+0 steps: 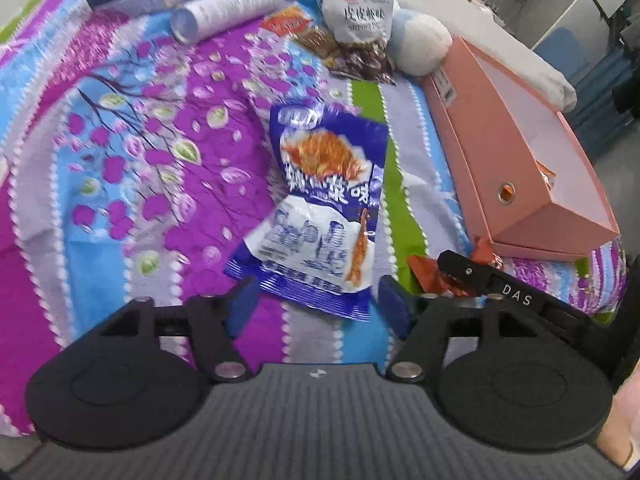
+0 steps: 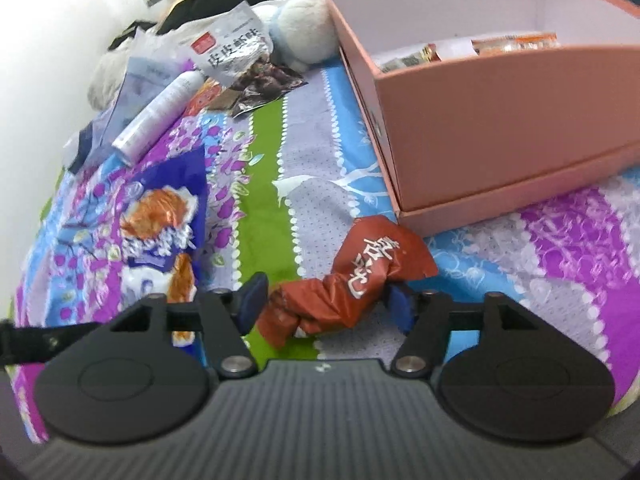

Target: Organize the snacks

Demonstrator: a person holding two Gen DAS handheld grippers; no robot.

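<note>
A blue and white snack packet (image 1: 320,208) lies on the patterned bedspread, its near end between the fingers of my open left gripper (image 1: 318,304). It also shows in the right wrist view (image 2: 164,224). My right gripper (image 2: 326,304) is open around a crumpled red-brown snack packet (image 2: 352,276), which lies on the bedspread just in front of a pink box (image 2: 500,120). The pink box (image 1: 516,168) holds several snack packets (image 2: 460,50). A grey packet (image 1: 360,10) and a dark packet (image 1: 356,58) lie at the far end.
A white tube (image 1: 228,8) and clear plastic bags (image 2: 140,76) lie at the far left. A blue and white plush toy (image 1: 420,42) rests beside the pink box's far end. The right gripper's arm (image 1: 516,292) shows at the left view's right edge.
</note>
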